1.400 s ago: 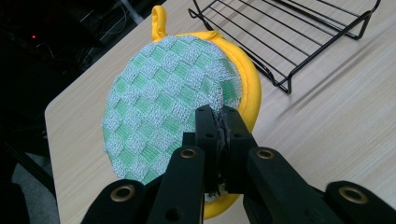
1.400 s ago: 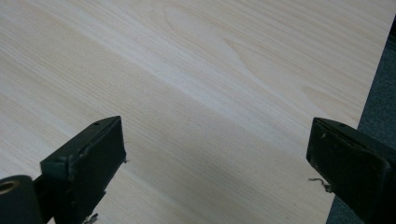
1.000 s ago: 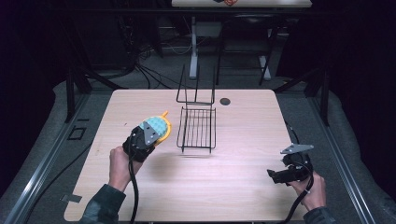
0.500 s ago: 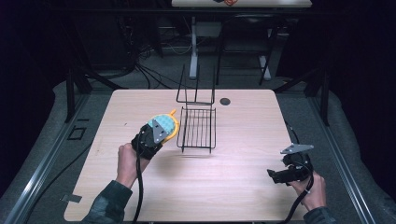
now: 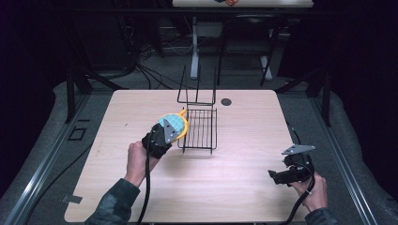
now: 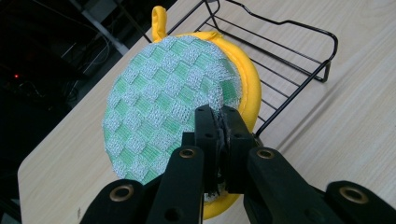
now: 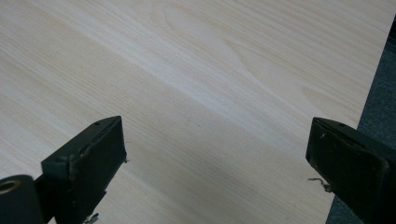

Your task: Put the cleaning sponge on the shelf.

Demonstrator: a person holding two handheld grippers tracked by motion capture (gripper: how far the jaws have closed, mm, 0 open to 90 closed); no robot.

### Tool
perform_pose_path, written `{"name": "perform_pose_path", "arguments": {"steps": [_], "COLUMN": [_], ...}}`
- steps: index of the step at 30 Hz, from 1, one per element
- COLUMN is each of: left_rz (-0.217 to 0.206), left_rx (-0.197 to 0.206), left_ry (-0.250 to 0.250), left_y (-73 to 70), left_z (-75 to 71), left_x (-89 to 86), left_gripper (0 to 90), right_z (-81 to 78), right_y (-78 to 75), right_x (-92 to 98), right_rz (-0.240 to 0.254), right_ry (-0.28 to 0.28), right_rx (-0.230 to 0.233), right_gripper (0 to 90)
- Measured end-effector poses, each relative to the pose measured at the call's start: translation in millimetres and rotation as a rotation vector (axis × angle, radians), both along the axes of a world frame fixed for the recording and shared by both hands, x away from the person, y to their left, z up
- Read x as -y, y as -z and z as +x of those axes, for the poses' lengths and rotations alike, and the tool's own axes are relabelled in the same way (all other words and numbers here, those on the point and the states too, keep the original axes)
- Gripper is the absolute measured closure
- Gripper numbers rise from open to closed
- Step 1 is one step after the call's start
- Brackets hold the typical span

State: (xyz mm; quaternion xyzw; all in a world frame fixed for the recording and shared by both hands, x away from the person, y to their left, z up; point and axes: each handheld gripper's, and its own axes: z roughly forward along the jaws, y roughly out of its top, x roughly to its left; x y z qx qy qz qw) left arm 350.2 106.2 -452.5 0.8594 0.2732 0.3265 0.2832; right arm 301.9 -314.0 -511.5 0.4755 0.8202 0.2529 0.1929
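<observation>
A round pot holder with a green-and-white checked face, a yellow rim and a yellow loop is pinched at its lower edge by my left gripper, whose jaws are shut on it. In the high view the pot holder hangs just left of the black wire rack, with the left gripper below it. My right gripper rests low near the table's right front corner. Its jaws stand wide apart over bare wood, with nothing between them.
The wire rack has an upright back section and a flat grid tray on the light wooden table. A small dark round disc lies behind the rack. Cables trail from both grippers toward the front edge.
My left gripper has carried the pot holder to the right, up to the rack's left side. The right gripper has stayed where it was.
</observation>
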Motion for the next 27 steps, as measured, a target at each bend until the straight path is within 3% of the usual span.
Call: {"name": "perform_pose_path", "arguments": {"steps": [3, 8, 20, 27], "left_rz": [0.003, -0.013, -0.003, 0.005], "left_rx": [0.011, 0.000, -0.014, -0.044], "left_ry": [0.009, 0.014, 0.049, 0.068], "left_y": [0.8, 4.9, 11.1, 20.2], "left_z": [2.7, 8.6, 18.5, 27.6], "left_x": [3.5, 9.5, 28.9, 44.2], "left_gripper": [87.4, 87.4, 87.4, 87.4], "right_z": [-0.2, -0.2, 0.0, -0.2], "right_y": [-0.3, 0.1, 0.9, 0.6], "right_x": [0.4, 1.1, 1.4, 1.8], "right_rz": [-0.003, -0.002, 0.002, 0.001], "right_ry": [0.000, 0.000, 0.002, 0.001], "right_rx": [-0.002, -0.001, 0.001, -0.004], "right_gripper": [4.3, 4.3, 4.4, 4.5]}}
